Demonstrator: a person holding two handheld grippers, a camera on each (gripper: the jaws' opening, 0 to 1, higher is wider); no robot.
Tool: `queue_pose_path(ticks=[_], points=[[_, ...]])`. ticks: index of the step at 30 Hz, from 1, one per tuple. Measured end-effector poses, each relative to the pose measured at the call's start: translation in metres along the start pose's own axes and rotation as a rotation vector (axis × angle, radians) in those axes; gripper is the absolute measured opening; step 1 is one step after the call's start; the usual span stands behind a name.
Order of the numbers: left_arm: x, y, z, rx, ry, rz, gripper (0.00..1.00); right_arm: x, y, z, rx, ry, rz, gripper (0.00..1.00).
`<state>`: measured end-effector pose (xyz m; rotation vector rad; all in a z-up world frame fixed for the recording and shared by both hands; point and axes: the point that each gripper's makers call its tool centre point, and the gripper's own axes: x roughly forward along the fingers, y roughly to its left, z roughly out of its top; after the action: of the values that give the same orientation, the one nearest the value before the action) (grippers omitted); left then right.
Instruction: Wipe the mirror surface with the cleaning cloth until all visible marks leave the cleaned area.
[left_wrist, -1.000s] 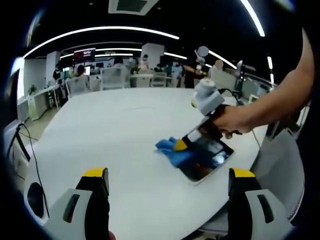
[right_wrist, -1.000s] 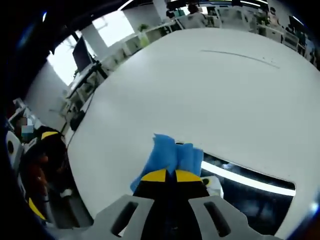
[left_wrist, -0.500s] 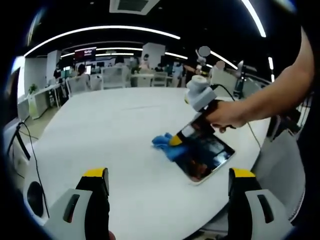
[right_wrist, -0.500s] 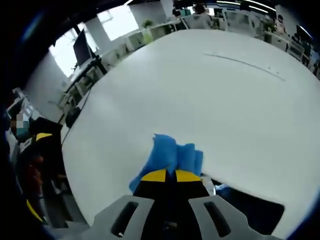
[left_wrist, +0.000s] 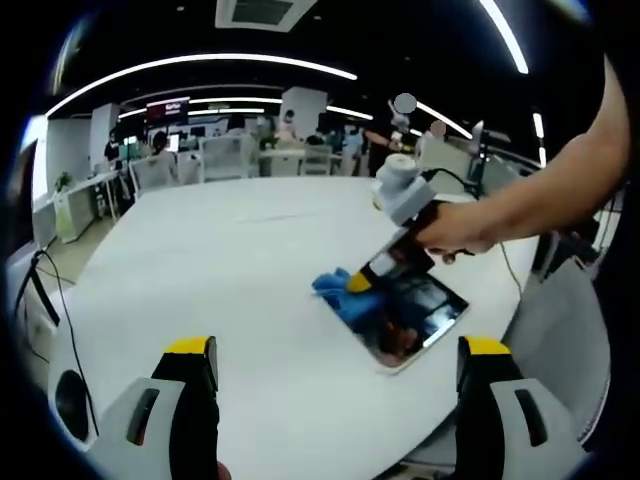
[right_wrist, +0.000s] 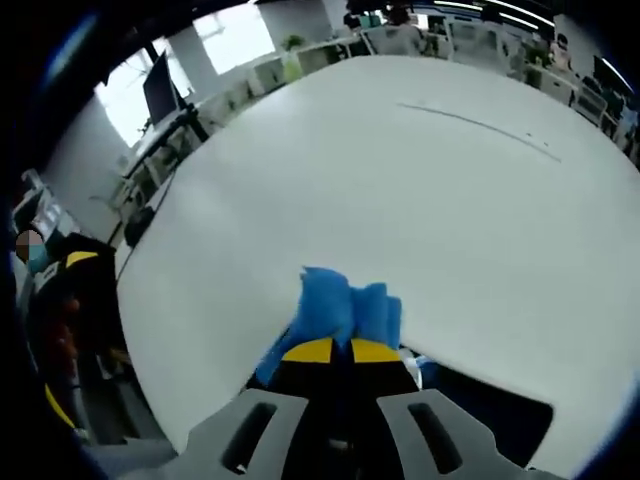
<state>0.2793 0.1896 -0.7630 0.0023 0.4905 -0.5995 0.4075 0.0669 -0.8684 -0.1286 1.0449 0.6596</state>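
Observation:
A dark rectangular mirror (left_wrist: 412, 318) lies flat on the white table (left_wrist: 230, 280) toward its right side. My right gripper (left_wrist: 360, 283), held by a person's hand (left_wrist: 460, 228), is shut on a blue cleaning cloth (left_wrist: 340, 288) and presses it on the mirror's far left corner. In the right gripper view the cloth (right_wrist: 340, 310) bunches beyond the closed yellow tips of the right gripper (right_wrist: 332, 350), with the mirror (right_wrist: 490, 425) dark at lower right. My left gripper (left_wrist: 335, 350) hangs open near the table's front edge, apart from the mirror.
The round white table's edge (left_wrist: 60, 330) curves at left with cables hanging below. A grey chair (left_wrist: 565, 330) stands at right. Desks, chairs and people (left_wrist: 240, 145) fill the office behind. The table's left and far parts are bare.
The right gripper with the cloth went up-left off the mirror's corner, then came back down-right onto the corner. The left gripper has stayed still.

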Motion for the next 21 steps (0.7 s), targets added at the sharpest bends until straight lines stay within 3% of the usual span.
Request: queue_pose_path(ticks=[21], points=[[-0.001,-0.003,0.007,0.023,-0.003,-0.005,0.99,-0.015,-0.028,-0.013,0.024,0.015,-0.039,0.00]])
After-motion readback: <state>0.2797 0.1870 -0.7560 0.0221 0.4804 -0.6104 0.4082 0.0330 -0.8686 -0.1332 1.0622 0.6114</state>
